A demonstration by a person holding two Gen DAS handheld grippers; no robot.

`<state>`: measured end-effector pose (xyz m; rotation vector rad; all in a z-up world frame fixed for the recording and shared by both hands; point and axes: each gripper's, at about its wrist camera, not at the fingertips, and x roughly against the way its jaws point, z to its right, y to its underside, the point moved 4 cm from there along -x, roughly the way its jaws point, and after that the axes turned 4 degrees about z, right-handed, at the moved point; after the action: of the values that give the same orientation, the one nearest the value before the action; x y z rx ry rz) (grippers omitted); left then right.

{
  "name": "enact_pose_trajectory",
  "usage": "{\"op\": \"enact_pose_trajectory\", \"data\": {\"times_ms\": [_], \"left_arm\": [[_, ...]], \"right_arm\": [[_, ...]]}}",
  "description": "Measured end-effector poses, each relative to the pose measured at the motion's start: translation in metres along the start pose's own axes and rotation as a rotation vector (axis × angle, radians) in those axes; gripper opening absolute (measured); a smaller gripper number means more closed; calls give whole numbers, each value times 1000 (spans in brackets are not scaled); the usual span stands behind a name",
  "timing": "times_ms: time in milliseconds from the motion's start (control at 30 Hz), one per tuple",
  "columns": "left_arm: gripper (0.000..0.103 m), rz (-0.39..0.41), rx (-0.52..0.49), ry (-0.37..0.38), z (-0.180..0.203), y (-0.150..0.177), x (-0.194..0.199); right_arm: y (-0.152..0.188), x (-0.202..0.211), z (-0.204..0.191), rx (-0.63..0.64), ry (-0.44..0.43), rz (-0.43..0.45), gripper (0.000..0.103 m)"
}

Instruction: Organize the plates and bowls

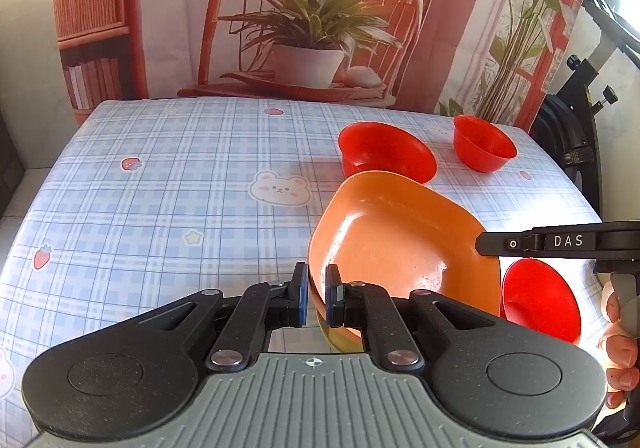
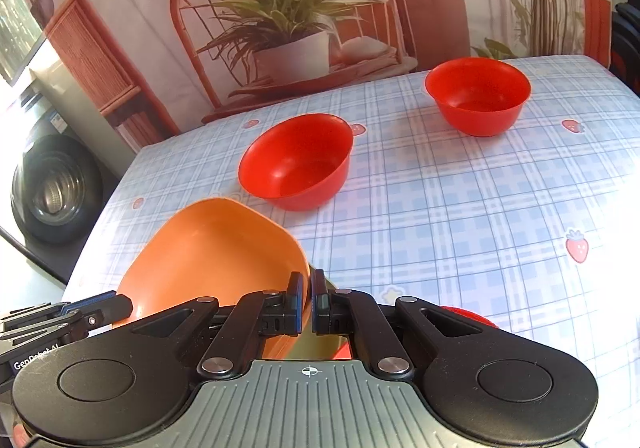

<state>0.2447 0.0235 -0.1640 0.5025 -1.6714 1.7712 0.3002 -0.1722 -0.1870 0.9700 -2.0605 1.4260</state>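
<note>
Orange plate: the orange plate (image 1: 404,244) hangs tilted above the near part of the tabletop (image 1: 168,207), held between my two tongs, with its far lip pointing toward the back edge.
Second plate under it: a darker, yellowish rim shows just beneath the orange one in both views, so I may be carrying two nested plates; I cannot tell for sure.
How it handles: I judge it light, stiff plastic, glossy and a little slippery, thin at the rim and unlikely to break if it slips.
Where to hold: the raised rim is the only good place, and opposite sides keep it from swinging.
Left tongs: my left gripper (image 1: 316,298) is pressed together on the plate's near rim, one pad inside and one outside.
Right tongs: my right gripper (image 2: 307,302) pinches the rim on the opposite side in the same way.
Near bowl: one red bowl (image 1: 540,300) sits just beside the plate toward the near right of the tabletop, partly hidden behind it.
Middle bowl: a second red bowl (image 2: 296,161) stands upright beyond the plate's far lip, near the middle.
Far bowl: a third red bowl (image 2: 478,95) stands well apart, close to the back edge.
Risk: as I judge it, a thin-rim pinch on glossy plastic could slide if I tilt further.
</note>
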Motion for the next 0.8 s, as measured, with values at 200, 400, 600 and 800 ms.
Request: {"op": "enact_pose_trajectory", "data": {"times_ms": [200, 400, 600, 800], "left_arm": [[9, -16, -21, -6, 4, 7, -6], [9, -35, -26, -22, 3, 11, -13], [9, -37, -29, -19, 4, 12, -15], [9, -46, -34, -16, 4, 13, -18]], "right_arm": [[11, -3, 3, 22, 18, -1, 4], [18, -5, 1, 57, 29, 2, 4], [20, -5, 4, 57, 29, 3, 4], [20, -4, 3, 70, 36, 22, 5]]}}
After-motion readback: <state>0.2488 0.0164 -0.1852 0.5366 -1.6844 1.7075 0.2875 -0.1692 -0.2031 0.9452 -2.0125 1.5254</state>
